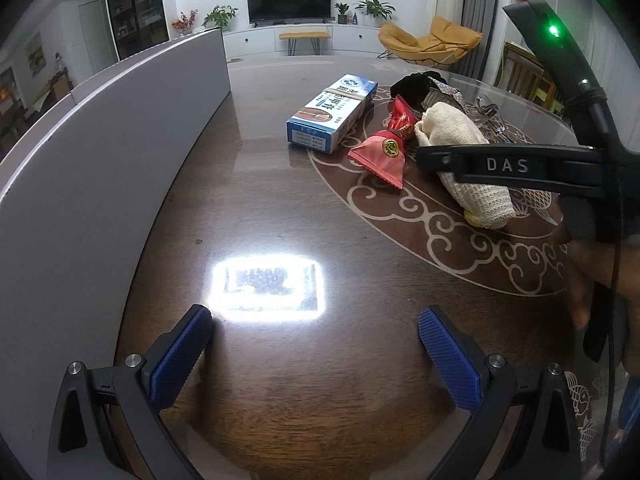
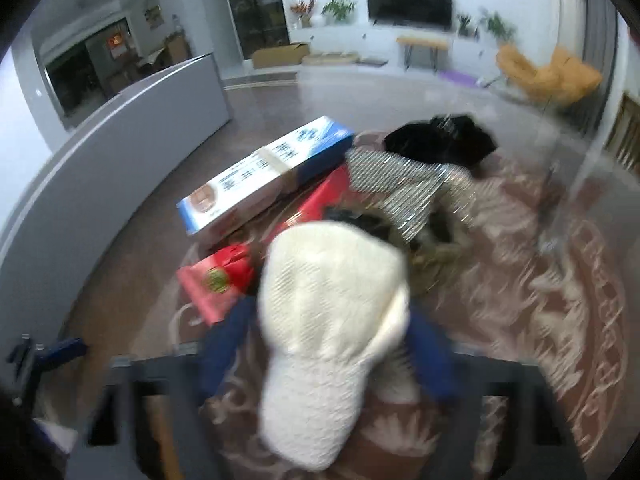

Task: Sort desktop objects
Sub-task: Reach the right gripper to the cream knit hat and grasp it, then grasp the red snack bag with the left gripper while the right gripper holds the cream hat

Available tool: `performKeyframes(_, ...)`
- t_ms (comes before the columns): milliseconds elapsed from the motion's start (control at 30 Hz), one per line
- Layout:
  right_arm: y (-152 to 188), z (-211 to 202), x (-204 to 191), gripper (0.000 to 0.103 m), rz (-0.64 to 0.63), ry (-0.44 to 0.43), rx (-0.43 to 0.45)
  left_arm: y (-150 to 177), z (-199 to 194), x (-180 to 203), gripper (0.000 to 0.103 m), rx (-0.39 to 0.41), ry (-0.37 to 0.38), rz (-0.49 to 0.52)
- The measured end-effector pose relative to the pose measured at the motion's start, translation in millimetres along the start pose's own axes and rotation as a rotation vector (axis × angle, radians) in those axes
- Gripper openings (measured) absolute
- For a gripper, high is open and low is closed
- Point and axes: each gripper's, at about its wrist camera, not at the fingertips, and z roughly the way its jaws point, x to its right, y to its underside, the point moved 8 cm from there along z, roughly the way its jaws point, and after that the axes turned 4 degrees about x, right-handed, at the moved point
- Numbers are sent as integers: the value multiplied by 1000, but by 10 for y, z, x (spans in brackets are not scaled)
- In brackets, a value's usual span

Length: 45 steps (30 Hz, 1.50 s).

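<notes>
A cream knit glove (image 2: 328, 280) lies in a pile on the dark wood table (image 1: 280, 400). My right gripper (image 2: 332, 344) is shut on it, blue pads pressing its sides; this view is blurred. From the left wrist view one black finger (image 1: 504, 165) of that gripper crosses the glove (image 1: 448, 124). Beside it lie a pink-red candy packet (image 1: 380, 156), a second red packet (image 1: 402, 114), a blue-and-white carton (image 1: 332, 114), a black cloth (image 1: 412, 84) and a silver striped item (image 2: 400, 188). My left gripper (image 1: 315, 316) hovers open over bare table, holding nothing.
A tall grey box wall (image 1: 100, 152) curves along the left side of the table. A lamp's bright glare (image 1: 268, 286) reflects off the wood just ahead of the left fingers. A hand (image 1: 588, 264) holds the right gripper at the right edge.
</notes>
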Motion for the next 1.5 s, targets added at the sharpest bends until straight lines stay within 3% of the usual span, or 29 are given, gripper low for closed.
performKeyframes(133,162,-193,114,53,-22,-14,2,0,4,3,103,0,0,0)
performKeyframes(467,1082,-1015,858,55,-75,49,16,-105,106,56,103,-16,-6,-12)
performKeyframes(767,1100,-1040,913,59,-70,50,17,-754,644,415,103,-60,40,33)
performKeyframes(933,1122,-1036,880,71,-81,58,10,-999,845,609,103,-61,59,59)
performKeyframes(967,1122,-1032,894,72,-69,54,8,-1019,859,642,95,-56,55,75)
performKeyframes(1000,1125,-1042,907,72,-62,48,9,-1063,828,693,70,-22,68,90)
performKeyframes(1033,1127,-1047,908,72,-61,48,9,-1082,794,700,57,-7,71,96)
performKeyframes(1067,1129,-1046,905,72,-64,51,8,-1095,771,716,30,0,73,99)
performKeyframes(1100,1130,-1048,903,72,-66,54,9,-1084,749,731,24,-1,78,99)
performKeyframes(1267,1129,-1046,903,72,-66,54,9,-782,454,704,24,27,75,81)
performKeyframes(1400,1128,-1045,905,72,-66,54,9,-283,39,584,25,29,62,49)
performKeyframes(1467,1127,-1045,905,72,-66,54,8,-63,-143,534,28,30,60,28)
performKeyframes(1500,1127,-1045,905,72,-66,54,8,26,-220,515,36,34,57,26)
